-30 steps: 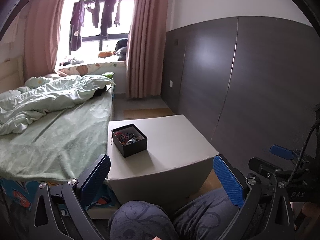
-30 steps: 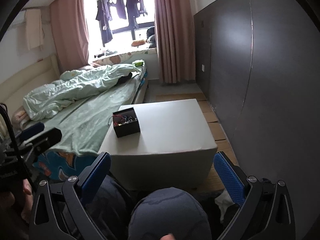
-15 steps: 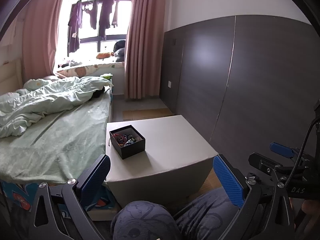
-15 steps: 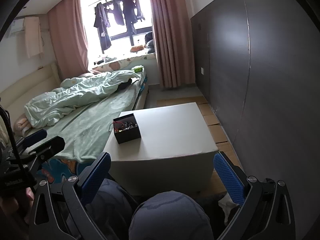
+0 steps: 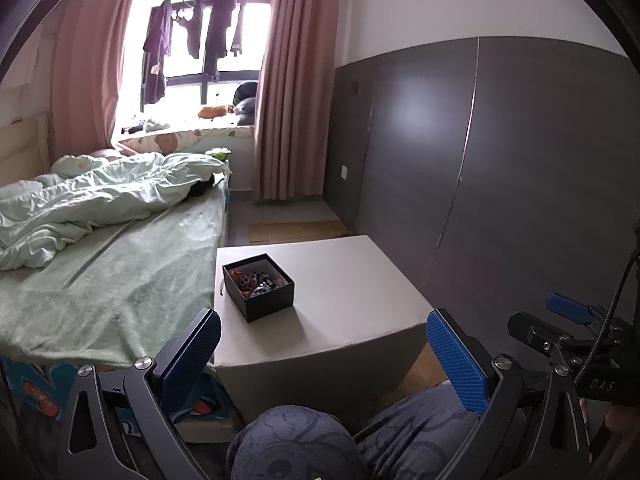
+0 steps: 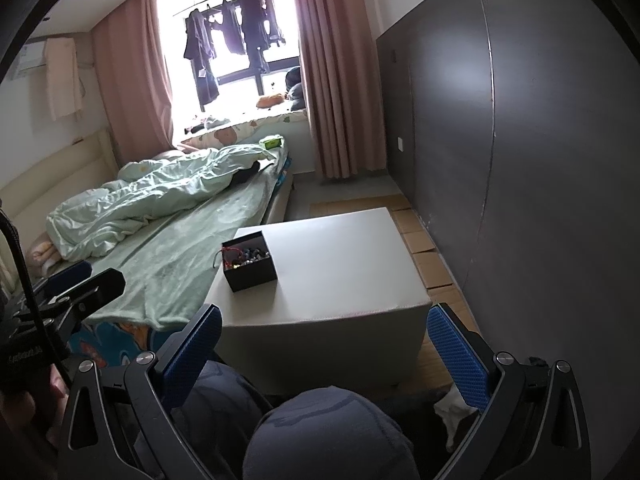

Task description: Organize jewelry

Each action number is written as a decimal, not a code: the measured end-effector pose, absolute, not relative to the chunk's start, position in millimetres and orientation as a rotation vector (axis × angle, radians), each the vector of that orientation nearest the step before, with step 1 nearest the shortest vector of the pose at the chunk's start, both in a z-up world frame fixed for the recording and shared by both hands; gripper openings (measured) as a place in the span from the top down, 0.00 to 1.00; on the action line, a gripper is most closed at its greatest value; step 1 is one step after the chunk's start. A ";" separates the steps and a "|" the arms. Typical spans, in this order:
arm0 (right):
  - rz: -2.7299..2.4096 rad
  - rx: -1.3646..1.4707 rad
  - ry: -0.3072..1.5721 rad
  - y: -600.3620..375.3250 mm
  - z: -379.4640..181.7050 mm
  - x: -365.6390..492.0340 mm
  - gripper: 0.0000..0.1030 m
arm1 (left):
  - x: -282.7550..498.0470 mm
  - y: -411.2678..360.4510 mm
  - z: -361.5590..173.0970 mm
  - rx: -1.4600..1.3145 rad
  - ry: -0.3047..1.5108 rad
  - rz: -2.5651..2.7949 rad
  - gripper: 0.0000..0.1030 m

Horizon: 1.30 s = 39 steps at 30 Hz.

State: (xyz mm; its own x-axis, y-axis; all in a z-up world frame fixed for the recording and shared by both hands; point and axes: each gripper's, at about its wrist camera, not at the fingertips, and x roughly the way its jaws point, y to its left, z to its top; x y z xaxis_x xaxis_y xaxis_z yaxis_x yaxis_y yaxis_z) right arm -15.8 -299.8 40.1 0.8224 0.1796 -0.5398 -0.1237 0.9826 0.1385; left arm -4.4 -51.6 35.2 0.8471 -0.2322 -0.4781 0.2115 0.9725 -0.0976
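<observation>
Here, a small open black cardboard box (image 5: 259, 286) of mixed jewelry (image 5: 256, 280) sits on the pale square table (image 5: 340, 312); left gripper (image 5: 320, 356) and right gripper (image 6: 320, 356) hover well back, jaws spread, holding nothing; whether sorting is finished or pending cannot be told.

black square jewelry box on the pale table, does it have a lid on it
No, the black square jewelry box stands open-topped on the pale table, with a tangle of beads and trinkets showing inside.
</observation>
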 end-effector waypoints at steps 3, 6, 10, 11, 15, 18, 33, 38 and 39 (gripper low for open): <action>0.169 0.098 0.580 -298.5 40.2 -15.8 0.00 | -4.6 -49.8 36.2 -0.044 0.503 -0.225 0.00; 0.173 0.099 0.577 -297.6 40.0 -15.9 0.00 | -4.7 -48.5 36.4 -0.046 0.502 -0.222 0.00; 0.166 0.107 0.575 -300.2 39.0 -16.8 0.00 | -4.7 -49.4 37.4 -0.055 0.498 -0.222 0.00; 0.165 0.108 0.575 -301.2 39.7 -17.3 0.00 | -4.9 -49.4 37.4 -0.056 0.498 -0.223 0.00; 0.155 0.111 0.566 -304.9 41.7 -20.7 0.00 | -6.7 -49.2 37.1 -0.060 0.500 -0.230 0.00; 0.153 0.116 0.564 -306.6 42.0 -22.5 0.00 | -8.2 -47.9 37.3 -0.059 0.500 -0.218 0.00; 0.143 0.137 0.578 -306.7 31.6 -7.6 0.00 | -2.9 -44.8 27.9 -0.085 0.482 -0.218 0.00; 0.145 0.130 0.588 -300.2 25.8 5.3 0.00 | 8.3 -34.1 23.4 -0.112 0.476 -0.213 0.00; 0.140 0.126 0.588 -298.6 24.3 9.0 0.00 | 10.8 -32.4 23.0 -0.116 0.476 -0.209 0.00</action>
